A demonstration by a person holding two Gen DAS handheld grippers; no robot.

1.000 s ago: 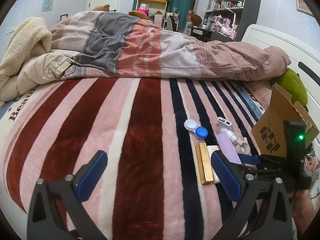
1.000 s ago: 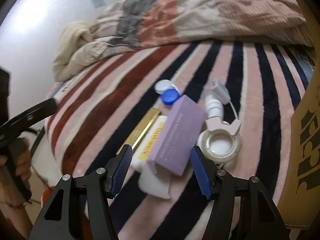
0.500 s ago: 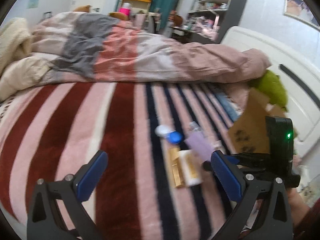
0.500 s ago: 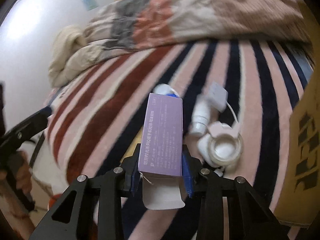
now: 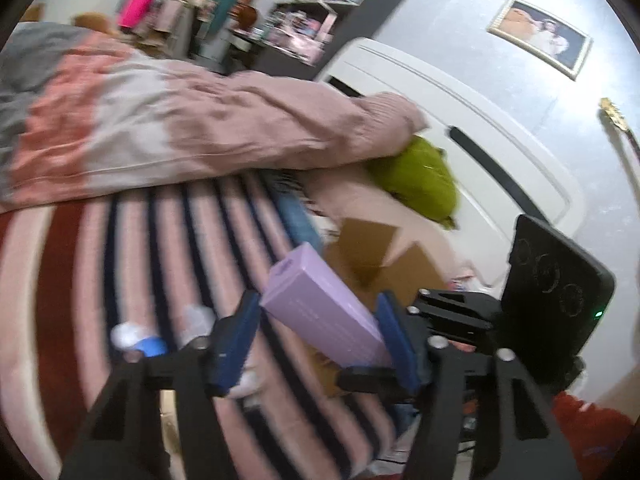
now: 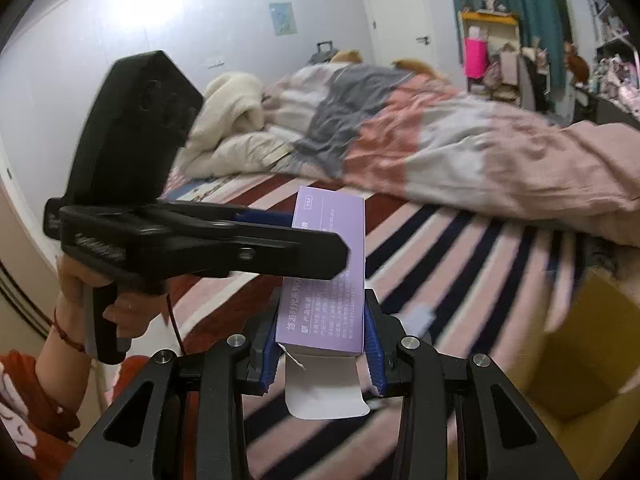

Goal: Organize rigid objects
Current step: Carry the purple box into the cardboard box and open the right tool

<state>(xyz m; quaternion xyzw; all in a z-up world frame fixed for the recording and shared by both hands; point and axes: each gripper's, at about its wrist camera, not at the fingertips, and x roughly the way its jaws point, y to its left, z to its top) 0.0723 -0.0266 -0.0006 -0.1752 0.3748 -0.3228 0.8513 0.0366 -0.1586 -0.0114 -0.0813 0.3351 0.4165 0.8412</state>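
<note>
Left wrist view: the purple box (image 5: 320, 312) is seen between the closing jaws of the left gripper (image 5: 316, 336), above the striped blanket (image 5: 80, 248); a framed picture (image 5: 540, 38) is hung on the wall.

Right wrist view: the box is clamped by the right gripper (image 6: 320, 340); a rumpled duvet (image 6: 400, 136) is spread across the bed, beside a cardboard box (image 6: 580, 344).

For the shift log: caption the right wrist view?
Right gripper clamps purple box; left gripper closing around its far end.
</note>
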